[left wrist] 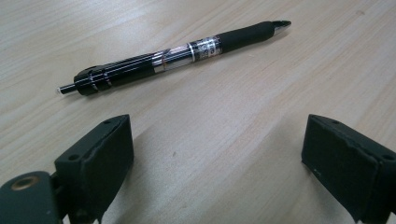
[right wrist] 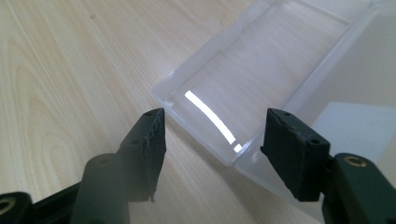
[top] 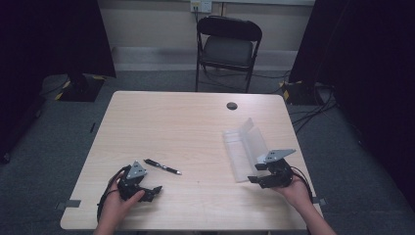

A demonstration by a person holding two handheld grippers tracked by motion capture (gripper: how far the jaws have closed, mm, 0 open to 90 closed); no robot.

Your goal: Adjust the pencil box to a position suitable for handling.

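Table: a pale wooden table (top: 186,122) with a person seated at its near edge, one gripper in each hand, both low over the front strip of the top.
Left gripper: the left gripper (top: 155,190) sits near the front left corner, jaws spread wide with bare wood between them, gripping nothing.
Pen: a black pen (top: 162,166) lies flat on the table just beyond the left gripper, apart from it; in the left gripper view the pen (left wrist: 173,55) runs slantwise across the top, ahead of both pads and touching neither.
Right gripper: the right gripper (top: 252,179) hovers near the front right corner, jaws parted and closed on nothing.
Case: a clear plastic case (top: 244,147) lies open on the right side of the table, its lid tilted up; in the right gripper view its near corner (right wrist: 233,161) sits between the open pads.
Edges: the case stays inside the table's right edge; both hands are close to the front edge.
Open room: the middle and far left of the tabletop are bare wood; a small dark grommet (top: 232,105) marks the far side.
Beyond: a black folding chair (top: 227,46) stands behind the table.
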